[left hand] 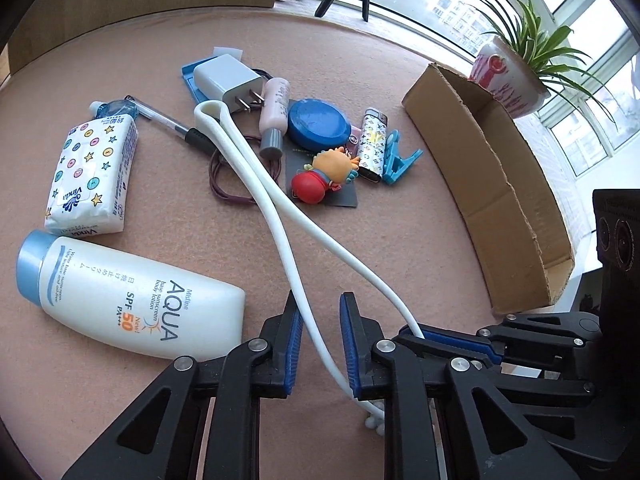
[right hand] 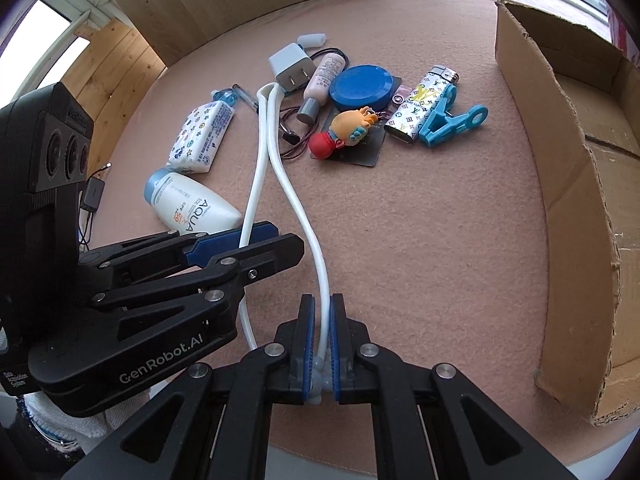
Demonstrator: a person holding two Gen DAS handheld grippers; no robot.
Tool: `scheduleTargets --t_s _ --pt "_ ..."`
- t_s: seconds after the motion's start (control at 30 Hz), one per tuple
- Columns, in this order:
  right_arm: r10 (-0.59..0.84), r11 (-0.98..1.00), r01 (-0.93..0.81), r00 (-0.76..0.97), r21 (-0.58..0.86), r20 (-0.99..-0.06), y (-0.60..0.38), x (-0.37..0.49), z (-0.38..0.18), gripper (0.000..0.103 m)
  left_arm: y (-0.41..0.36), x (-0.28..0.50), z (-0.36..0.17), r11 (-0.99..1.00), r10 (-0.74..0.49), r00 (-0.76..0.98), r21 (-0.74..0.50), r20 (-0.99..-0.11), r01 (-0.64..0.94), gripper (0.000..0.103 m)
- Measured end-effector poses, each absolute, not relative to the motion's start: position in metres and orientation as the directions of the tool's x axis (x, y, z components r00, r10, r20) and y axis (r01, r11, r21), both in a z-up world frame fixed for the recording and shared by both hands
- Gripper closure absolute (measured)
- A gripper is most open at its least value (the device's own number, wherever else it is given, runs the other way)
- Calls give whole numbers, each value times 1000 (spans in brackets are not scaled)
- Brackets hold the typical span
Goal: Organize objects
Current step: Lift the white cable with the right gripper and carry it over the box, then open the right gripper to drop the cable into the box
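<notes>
Over the pink mat (right hand: pixel 440 240), right claw (right hand: pixel 321 308) nose-down, tight on white cable (right hand: pixel 296 200); left claw (left hand: pixel 320 304) beside, narrow (cable loose between).

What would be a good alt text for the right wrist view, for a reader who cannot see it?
The right gripper is shut on one strand of a looped white cord over a pink table mat; the left gripper has the other strand between its jaws. Behind lie small items, among them a sunscreen bottle, and a cardboard box at right.
</notes>
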State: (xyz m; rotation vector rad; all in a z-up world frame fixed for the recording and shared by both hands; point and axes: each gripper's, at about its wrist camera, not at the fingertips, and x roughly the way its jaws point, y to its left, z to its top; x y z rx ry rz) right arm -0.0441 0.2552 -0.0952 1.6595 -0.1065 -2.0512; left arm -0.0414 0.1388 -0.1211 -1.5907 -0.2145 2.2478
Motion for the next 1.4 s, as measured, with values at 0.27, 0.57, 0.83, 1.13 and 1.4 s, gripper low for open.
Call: scheduleTargets --t_s 0.27,0.57,0.83,1.13,1.4 --pt "-472 -852 356 -203 385 -858 267 -43 -58 99 136 -32 -78 -914 403 -378 -349 -833 -207 84" --pt "-487 -861 330 -314 387 -815 300 -53 -15 99 183 -47 -35 -889 451 -433 -350 -781 -294 84" --pt "-428 -903 234 -403 361 -809 367 -58 1 99 260 -61 -28 -838 521 -407 -359 -750 -410 84" --pt "-349 -935 115 -464 336 -814 428 -65 3 99 329 -72 -37 -799 550 -370 -342 -749 -495 84" --pt "-256 -961 34 -492 276 -832 459 -70 -6 92 352 -75 -38 -829 478 -409 -246 -777 -502 43"
